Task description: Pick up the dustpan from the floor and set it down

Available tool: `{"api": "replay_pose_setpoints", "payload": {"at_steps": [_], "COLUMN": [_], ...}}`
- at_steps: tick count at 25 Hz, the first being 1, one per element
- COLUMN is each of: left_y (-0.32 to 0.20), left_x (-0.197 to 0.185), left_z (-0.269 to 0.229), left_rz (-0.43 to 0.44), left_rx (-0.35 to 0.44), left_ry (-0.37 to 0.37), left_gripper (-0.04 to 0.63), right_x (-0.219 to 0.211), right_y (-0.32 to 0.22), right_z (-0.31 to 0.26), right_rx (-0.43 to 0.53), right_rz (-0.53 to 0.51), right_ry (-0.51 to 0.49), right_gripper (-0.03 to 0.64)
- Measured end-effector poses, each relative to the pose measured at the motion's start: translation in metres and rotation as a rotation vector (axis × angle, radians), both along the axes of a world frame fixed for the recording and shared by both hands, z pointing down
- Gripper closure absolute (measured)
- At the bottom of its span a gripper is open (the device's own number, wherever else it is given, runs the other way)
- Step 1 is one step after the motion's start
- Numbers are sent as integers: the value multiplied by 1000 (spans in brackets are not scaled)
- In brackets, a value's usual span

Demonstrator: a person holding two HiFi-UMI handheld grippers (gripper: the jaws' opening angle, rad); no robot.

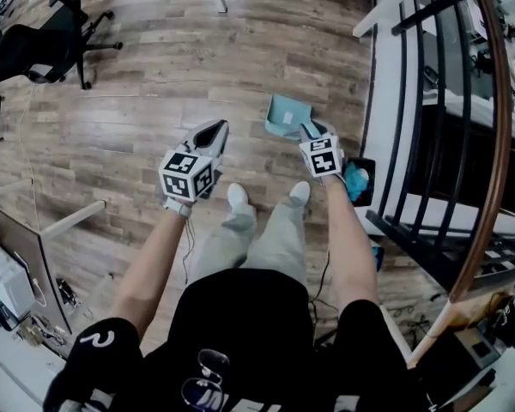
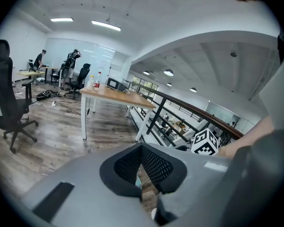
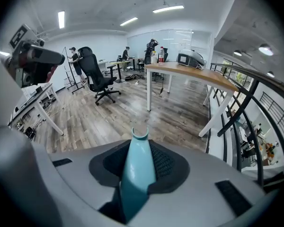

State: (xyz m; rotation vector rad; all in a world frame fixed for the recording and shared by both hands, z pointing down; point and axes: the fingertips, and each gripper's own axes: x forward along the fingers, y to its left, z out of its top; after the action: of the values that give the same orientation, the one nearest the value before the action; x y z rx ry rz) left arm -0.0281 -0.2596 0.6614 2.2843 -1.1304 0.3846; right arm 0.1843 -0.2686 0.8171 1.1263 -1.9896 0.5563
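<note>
Jaws of right gripper point(image 3: 141, 170) clamp dustpan point(image 1: 285, 117) handle.

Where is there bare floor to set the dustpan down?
Wide bare wood floor lies ahead, between the office chair and the dustpan held in the right gripper. It is crowded to the right, where the railing stands close.

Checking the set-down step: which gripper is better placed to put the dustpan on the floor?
Right. The right gripper is shut on the dustpan by its handle, with the pan over the floor just ahead of the shoes. The left gripper is empty, jaws together, off to the side.
</note>
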Motion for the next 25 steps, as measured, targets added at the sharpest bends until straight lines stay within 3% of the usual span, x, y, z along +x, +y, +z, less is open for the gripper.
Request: {"api": "replay_pose_setpoints", "payload": {"at_steps": [13, 25], "left_y": [6, 17], "left_x": [3, 6], "left_z": [39, 54], "left_rz": [-41, -43], "left_rx": [-66, -94], "left_ry": [-2, -8], "left_gripper": [598, 598], "right_x": [7, -1], "right_y": [20, 60], "right_z": [76, 105], "right_rx": [-84, -163], "right_rz": [-73, -104], "right_ry": [62, 57], "right_gripper": [525, 520]}}
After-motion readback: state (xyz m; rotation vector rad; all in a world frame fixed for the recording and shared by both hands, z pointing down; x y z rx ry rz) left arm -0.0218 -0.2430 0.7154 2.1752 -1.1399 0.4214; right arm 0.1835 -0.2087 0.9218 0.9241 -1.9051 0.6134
